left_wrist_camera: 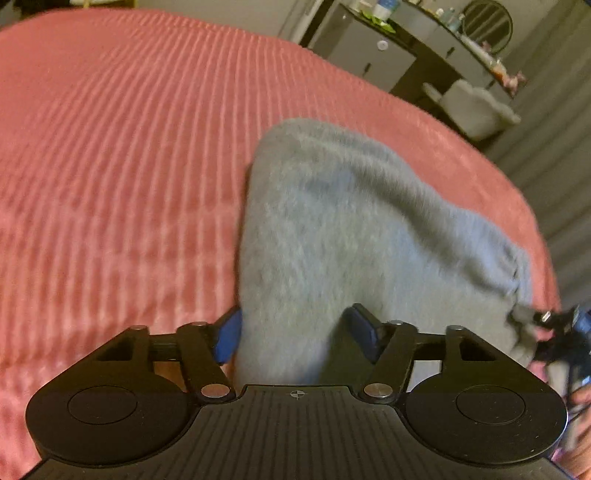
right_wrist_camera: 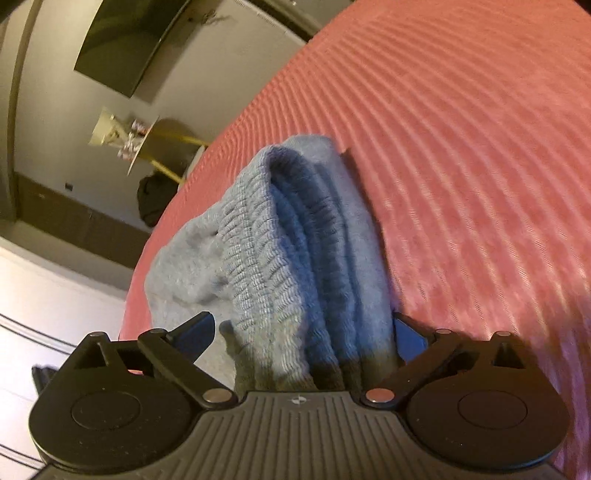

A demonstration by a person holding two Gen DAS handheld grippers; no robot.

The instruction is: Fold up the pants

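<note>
The pants (left_wrist_camera: 351, 236) are grey, soft and fleecy, and they lie bunched on the pink ribbed bedspread (left_wrist_camera: 110, 166), near its right-hand edge in the left wrist view; in the right wrist view the same pants (right_wrist_camera: 295, 251) show several ribbed bands stacked side by side, which I take for the waistband or cuffs lying in layers; that stacking suggests at least one fold is already made, though the blur keeps me from counting the layers.

The left gripper (left_wrist_camera: 291, 328) has a thick wad of the cloth between its blue pads, the jaws standing fairly wide with the fabric filling the gap, so it reads as clamped on the pants; the right gripper (right_wrist_camera: 303, 332) likewise has the ribbed end running between its fingers, the right-hand pad against the cloth; on the other side the pad seems to stand a little off it, so I cannot tell for certain whether the grip is tight. At the far right of the left wrist view the other gripper (left_wrist_camera: 561, 325) shows at the gathered end of the cloth.

By my judgement the task is well along: the pants are already a compact bundle, not spread at full length; what is left seems to be a last fold or laying the bundle flat and letting go; the cloth rises in a hump, so it is not yet flat and neat.

Beyond the bed stand a grey dresser (left_wrist_camera: 373, 55) and a round mirror (left_wrist_camera: 487, 22); on the other side, a dark screen (right_wrist_camera: 125, 40) on the wall.
</note>
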